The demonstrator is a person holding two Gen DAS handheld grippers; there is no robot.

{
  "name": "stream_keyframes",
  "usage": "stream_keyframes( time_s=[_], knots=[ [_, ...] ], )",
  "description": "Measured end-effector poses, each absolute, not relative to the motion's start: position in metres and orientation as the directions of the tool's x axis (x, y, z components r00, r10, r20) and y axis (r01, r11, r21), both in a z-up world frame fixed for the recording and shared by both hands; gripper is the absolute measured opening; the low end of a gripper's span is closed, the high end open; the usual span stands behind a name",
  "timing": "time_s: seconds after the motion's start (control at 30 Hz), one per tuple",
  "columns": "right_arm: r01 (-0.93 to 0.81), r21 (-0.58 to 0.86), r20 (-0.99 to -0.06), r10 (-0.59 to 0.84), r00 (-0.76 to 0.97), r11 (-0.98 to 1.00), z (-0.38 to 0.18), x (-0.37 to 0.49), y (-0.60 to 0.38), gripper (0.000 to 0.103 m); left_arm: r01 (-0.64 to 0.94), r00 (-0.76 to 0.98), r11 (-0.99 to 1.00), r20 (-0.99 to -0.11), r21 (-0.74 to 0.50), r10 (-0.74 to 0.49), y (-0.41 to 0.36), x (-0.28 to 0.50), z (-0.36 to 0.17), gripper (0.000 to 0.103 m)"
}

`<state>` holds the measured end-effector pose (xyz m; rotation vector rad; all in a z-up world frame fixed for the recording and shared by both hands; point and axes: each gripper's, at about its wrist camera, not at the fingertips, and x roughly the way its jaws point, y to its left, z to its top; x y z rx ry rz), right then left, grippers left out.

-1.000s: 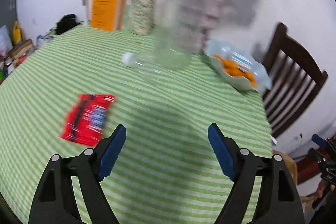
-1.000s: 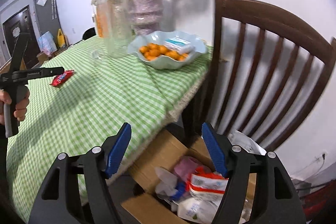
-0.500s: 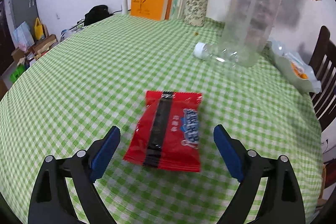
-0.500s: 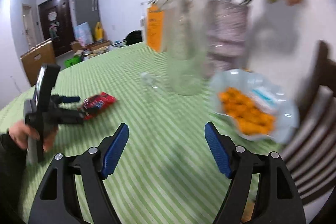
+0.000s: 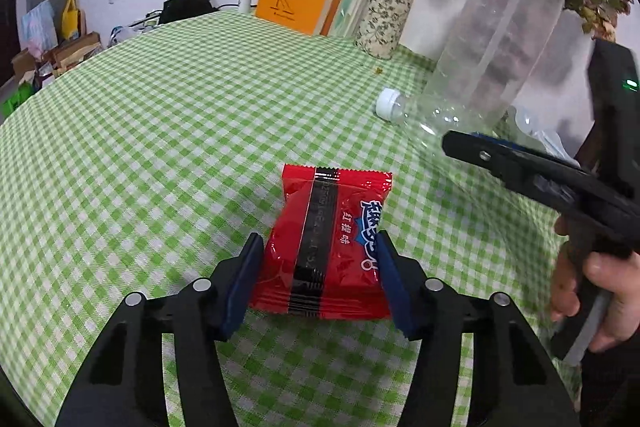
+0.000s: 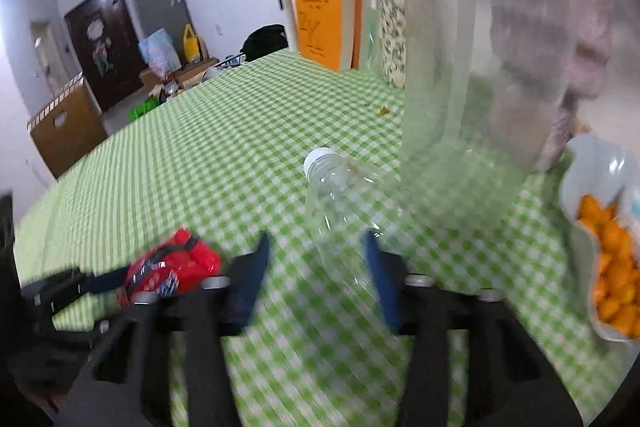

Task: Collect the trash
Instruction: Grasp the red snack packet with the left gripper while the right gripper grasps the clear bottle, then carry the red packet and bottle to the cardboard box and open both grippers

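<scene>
Both tools have swung in over the counter (image 5: 140, 115) since a second ago, jaws closing.

One green-and-white checked cloth covers it; one tall clear plastic jug (image 5: 500, 39) stands beside one clear, ribbed bottle (image 6: 344, 203) lying on its side, white-capped. One glossy red wrapper (image 5: 328, 243), flat and crinkled, lies between the left tool's (image 5: 318, 279) blue pads, which touch its edges. Right tool (image 6: 316, 273) stands apart, bottle's base between its pads.
</scene>
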<state>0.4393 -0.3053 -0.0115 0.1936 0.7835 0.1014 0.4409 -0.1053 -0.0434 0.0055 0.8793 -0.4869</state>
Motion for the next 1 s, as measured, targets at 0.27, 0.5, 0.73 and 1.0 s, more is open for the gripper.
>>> stream_keyframes(
  time_s=[0.27,0.5,0.73,1.0],
  knots=[
    [-0.056,0.225,-0.646,0.192,0.739,0.973,0.000,0.413,-0.306,0.002,0.368,0.560,0.910,-0.735,-0.193,-0.382,-0.100,0.445,-0.039,0.052],
    [-0.075,0.214,-0.596,0.191,0.780,0.974,0.024,0.374,-0.314,0.002,0.353,0.578,0.914,-0.721,-0.200,-0.382,-0.099,0.441,-0.034,0.052],
    [-0.081,0.202,-0.566,0.184,0.804,0.976,0.041,0.335,-0.329,0.002,0.426,0.602,0.888,-0.679,-0.173,-0.420,-0.118,0.420,-0.013,0.052],
    [-0.047,0.168,-0.551,0.133,0.824,0.985,0.056,0.268,-0.364,0.002,0.517,0.574,0.840,-0.663,-0.162,-0.481,-0.150,0.397,0.003,0.052]
  ],
)
